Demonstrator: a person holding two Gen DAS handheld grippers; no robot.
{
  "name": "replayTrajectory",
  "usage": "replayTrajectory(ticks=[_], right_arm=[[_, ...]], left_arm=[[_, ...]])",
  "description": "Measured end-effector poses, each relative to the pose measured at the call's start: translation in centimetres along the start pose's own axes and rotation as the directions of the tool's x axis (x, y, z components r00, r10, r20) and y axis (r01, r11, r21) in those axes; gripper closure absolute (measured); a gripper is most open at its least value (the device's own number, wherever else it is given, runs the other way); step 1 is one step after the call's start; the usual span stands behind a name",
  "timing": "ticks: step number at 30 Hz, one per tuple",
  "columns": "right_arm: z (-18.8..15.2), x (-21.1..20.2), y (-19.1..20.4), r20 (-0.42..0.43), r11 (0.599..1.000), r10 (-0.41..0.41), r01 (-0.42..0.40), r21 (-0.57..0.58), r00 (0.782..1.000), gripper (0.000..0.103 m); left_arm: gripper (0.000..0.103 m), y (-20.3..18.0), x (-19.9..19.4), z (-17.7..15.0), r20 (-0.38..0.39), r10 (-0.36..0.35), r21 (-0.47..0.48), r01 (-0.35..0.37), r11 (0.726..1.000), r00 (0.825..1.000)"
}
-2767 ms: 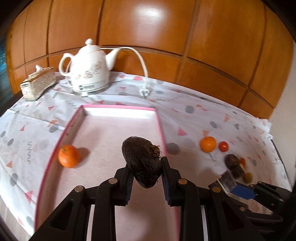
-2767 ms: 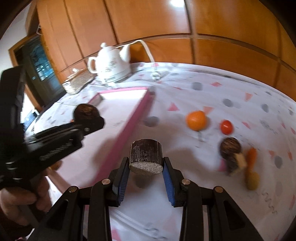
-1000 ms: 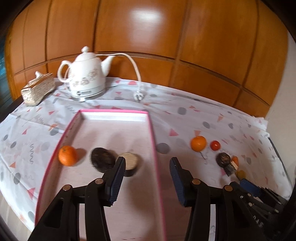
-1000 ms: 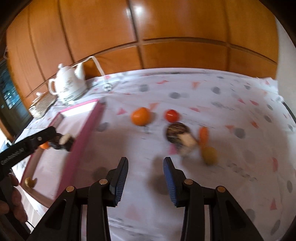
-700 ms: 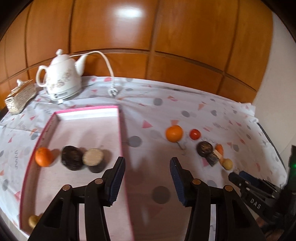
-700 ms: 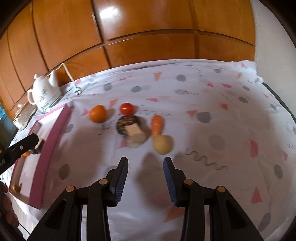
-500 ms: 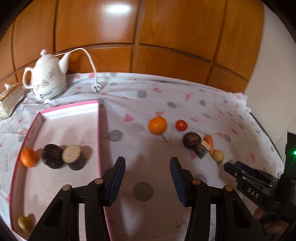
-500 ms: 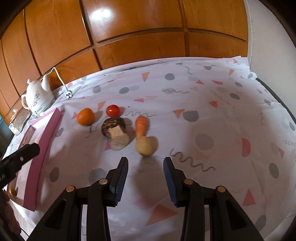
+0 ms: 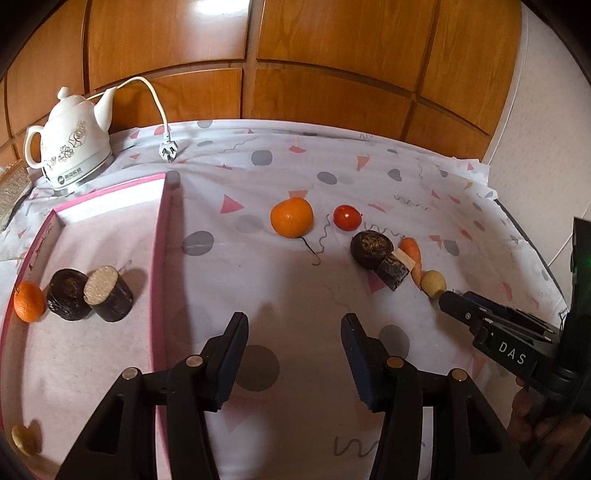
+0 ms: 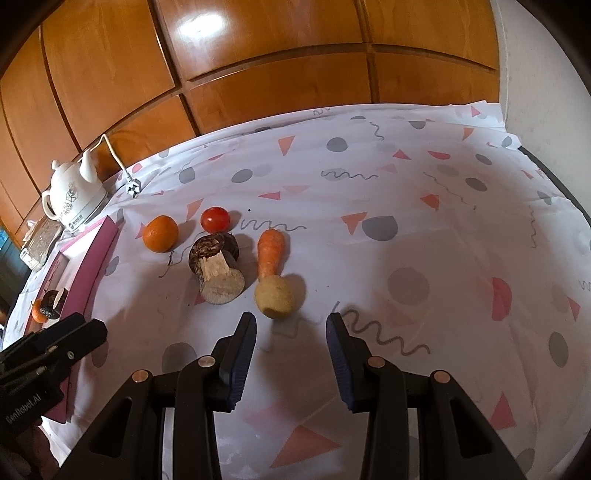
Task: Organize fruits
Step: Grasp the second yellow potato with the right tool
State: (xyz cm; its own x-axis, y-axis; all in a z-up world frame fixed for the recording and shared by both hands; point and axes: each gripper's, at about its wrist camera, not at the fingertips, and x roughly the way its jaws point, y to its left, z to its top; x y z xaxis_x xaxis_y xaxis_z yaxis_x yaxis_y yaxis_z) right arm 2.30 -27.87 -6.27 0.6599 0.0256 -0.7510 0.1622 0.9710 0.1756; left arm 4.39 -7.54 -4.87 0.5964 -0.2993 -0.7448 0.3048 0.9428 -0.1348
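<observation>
Wood-panelled wall spans the upper frame, glossy, with a bright light reflection near top centre. White wall occupies the upper right. The worktop carries a white patterned tablecloth, covering the lower frame.

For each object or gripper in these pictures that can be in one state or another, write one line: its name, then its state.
Left gripper: open, empty, jaws just widened.
Right gripper: open, empty.
Kettle plug: unplugged, lying on the cloth.
Pink tray: partly filled.
Kettle: upright, lid on.
Cut dark pieces: lying on the cloth, outside the tray.
</observation>
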Motion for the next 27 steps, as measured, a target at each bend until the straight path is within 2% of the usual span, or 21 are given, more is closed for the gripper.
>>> replayTrajectory(ticks=[9, 11, 15, 23, 27], right_arm=[[1.0, 1.9, 1.3, -0.01, 0.995, -0.013, 0.012, -0.098, 1.0, 0.064], [1.0, 2.2, 1.6, -0.006, 0.991, -0.026, 0.025, -0.134, 1.0, 0.078], [0.5, 2.3, 2.1, 0.023, 0.979, -0.033, 0.037, -0.201, 0.999, 0.078], [0.2, 2.3, 1.3, 0.053, 0.982, 0.014, -0.004, -0.187, 0.999, 0.078], [0.2, 2.4, 1.1, 0.06, 0.984, 0.027, -0.016, -0.175, 0.998, 0.078]], left_arm=[[0.047, -0.2, 0.9, -0.1, -0.016, -0.001, 0.001, 0.001, 1.0, 1.0], [0.047, -0.1, 1.0, 0.0, -0.016, -0.003, -0.007, 0.003, 1.0, 1.0], [0.047, 0.1, 1.6, 0.7, -0.019, -0.001, -0.021, 0.001, 1.0, 1.0], [0.047, 0.7, 3.7, 4.3, 0.002, 0.016, -0.08, -0.016, 0.997, 1.0], [0.044, 0.5, 5.0, 6.0, 0.009, 0.033, -0.083, -0.032, 0.996, 0.999]])
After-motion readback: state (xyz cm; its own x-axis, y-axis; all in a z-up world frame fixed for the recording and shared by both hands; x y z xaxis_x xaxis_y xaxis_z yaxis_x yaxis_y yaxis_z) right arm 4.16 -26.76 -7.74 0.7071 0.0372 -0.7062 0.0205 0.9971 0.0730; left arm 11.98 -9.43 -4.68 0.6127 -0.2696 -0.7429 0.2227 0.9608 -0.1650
